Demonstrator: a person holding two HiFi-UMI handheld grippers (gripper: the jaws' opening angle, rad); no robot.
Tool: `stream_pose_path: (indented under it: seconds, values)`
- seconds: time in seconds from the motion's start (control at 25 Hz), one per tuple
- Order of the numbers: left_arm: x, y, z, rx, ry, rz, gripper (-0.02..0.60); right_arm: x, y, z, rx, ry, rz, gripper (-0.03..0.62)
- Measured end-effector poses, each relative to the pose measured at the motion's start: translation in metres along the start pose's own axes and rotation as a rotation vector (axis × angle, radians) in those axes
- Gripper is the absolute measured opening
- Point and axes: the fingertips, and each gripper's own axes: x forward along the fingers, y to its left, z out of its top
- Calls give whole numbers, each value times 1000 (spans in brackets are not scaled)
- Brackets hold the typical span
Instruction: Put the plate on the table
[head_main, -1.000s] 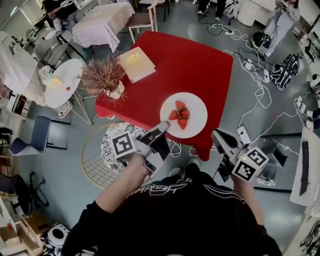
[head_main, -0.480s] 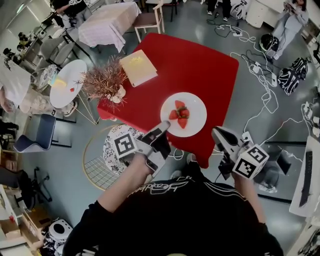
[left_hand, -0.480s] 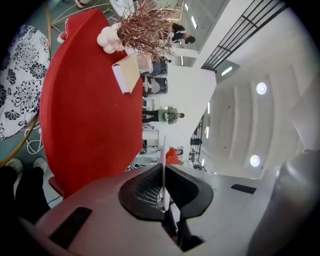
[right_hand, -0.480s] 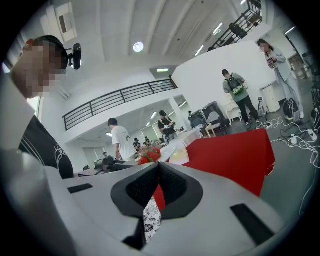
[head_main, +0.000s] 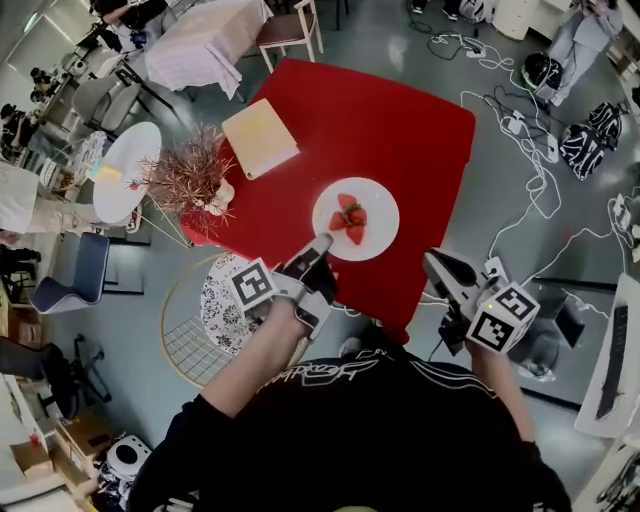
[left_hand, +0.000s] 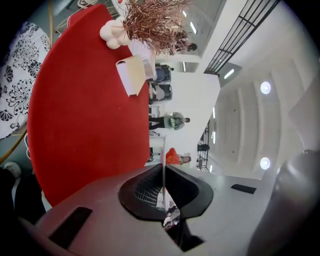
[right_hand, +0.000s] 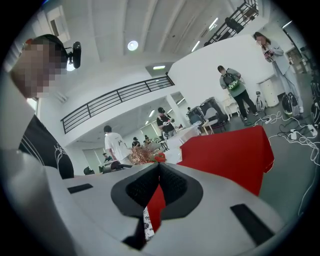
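Observation:
A white plate (head_main: 372, 205) with cut strawberries (head_main: 349, 218) lies flat on the red table (head_main: 400, 120), near its front edge. My left gripper (head_main: 322, 243) reaches level to the plate's near-left rim and is shut on it. In the left gripper view the rim shows as a thin white line between the closed pads of that gripper (left_hand: 163, 167), with the red table (left_hand: 85, 110) on the left. My right gripper (head_main: 431, 261) hangs off the table's front right corner, shut and empty. In the right gripper view its pads (right_hand: 159, 173) meet, and the table (right_hand: 235, 150) lies ahead.
A cream book (head_main: 259, 137) and a white vase of dried reddish twigs (head_main: 190, 178) sit at the table's left side. A round wire table with a patterned cloth (head_main: 215, 305) stands by my left arm. Cables (head_main: 520, 130) run over the floor on the right. People stand in the background.
The left gripper has slid forward with the plate, which now lies farther in from the table's front edge. The right gripper has moved forward a little beside it.

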Motion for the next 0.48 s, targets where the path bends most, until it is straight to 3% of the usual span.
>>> stream_pose_path:
  seconds: [0.28, 0.48]
  values:
    - [35, 39, 15, -55, -35, 32, 18, 3, -28, 3, 17, 23, 0, 8]
    - [57, 62, 27, -41, -55, 63, 18, 8, -47, -1, 36, 50, -3, 8]
